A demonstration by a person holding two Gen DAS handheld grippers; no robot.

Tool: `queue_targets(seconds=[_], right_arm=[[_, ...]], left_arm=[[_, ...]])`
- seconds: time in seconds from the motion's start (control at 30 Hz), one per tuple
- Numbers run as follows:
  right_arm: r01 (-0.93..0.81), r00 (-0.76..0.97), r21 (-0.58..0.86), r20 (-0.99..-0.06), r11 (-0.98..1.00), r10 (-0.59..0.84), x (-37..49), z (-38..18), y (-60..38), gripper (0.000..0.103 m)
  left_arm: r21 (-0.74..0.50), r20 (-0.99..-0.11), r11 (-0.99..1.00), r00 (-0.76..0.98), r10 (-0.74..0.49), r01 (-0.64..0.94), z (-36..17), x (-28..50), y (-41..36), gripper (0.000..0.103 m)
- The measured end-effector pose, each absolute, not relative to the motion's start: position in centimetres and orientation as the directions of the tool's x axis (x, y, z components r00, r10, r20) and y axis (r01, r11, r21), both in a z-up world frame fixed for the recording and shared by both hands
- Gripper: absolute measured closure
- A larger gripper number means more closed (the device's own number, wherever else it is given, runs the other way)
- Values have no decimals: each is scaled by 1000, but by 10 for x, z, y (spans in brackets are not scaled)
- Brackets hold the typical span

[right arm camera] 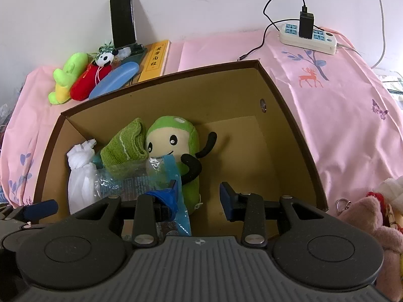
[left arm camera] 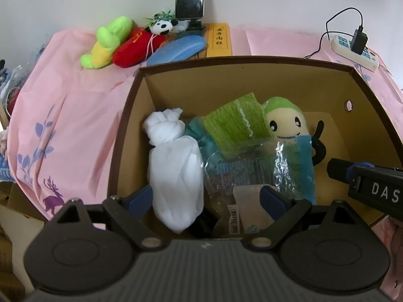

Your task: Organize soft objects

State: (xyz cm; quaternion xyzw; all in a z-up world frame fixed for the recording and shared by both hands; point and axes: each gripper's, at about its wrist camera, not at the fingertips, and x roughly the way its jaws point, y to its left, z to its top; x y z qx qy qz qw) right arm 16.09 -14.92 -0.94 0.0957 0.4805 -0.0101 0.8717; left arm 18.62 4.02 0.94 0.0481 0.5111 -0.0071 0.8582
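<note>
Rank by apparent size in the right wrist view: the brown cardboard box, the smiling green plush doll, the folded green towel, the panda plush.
1. Brown cardboard box
2. Smiling green plush doll
3. Folded green towel
4. Panda plush, though it lies farther from the camera.

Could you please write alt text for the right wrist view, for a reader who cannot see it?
The right gripper, jaws apart and empty, hangs over an open cardboard box holding a green plush, green towel and white bundle. More plush toys lie behind.

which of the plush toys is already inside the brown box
The green smiling plush with black arms; the lime-yellow plush, red plush and panda lie outside on the pink cloth.
</note>
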Motion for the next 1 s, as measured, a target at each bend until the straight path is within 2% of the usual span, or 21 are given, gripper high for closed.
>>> queue_targets(seconds=[1.0], right_arm=[[112,543,143,-837,983,60,161,-10,-148,84]], left_arm=[[99,-869,993,492,58,57,10,185,39,9]])
